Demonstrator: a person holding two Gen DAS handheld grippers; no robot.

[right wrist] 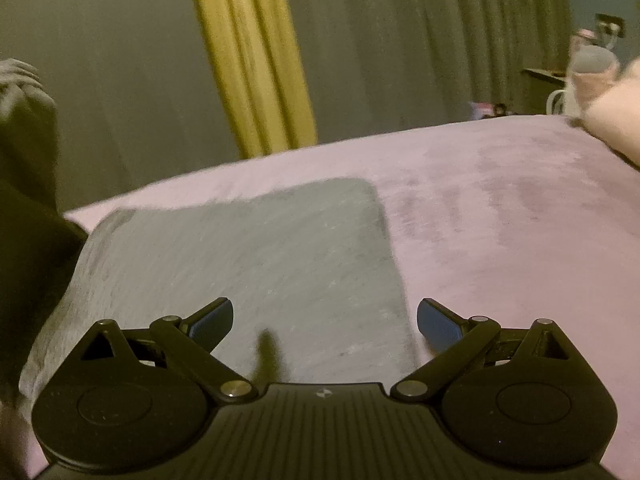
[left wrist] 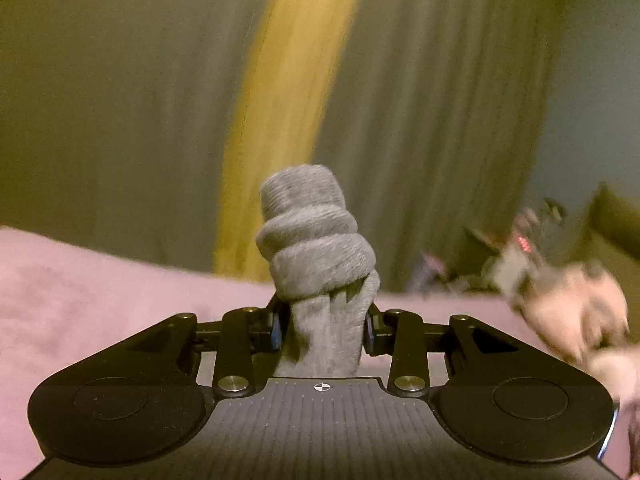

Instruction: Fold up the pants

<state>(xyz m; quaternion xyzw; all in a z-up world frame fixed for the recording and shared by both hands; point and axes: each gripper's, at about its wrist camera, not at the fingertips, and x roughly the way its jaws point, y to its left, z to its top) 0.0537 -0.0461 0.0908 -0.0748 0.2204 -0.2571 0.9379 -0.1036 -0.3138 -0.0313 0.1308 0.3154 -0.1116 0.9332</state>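
Note:
My left gripper is shut on a bunched grey ribbed piece of the pants, which stands twisted up above the jaws, lifted over the pink bed cover. In the right wrist view a flat folded grey panel of pants lies on the pink bed cover. My right gripper hovers over its near edge, open, with nothing between the blue pads. More grey cloth hangs at the left edge of that view.
Grey curtains with a yellow strip hang behind the bed. A pale pillow lies at the far right, next to a side table with small items. A blurred hand shows at the right of the left wrist view.

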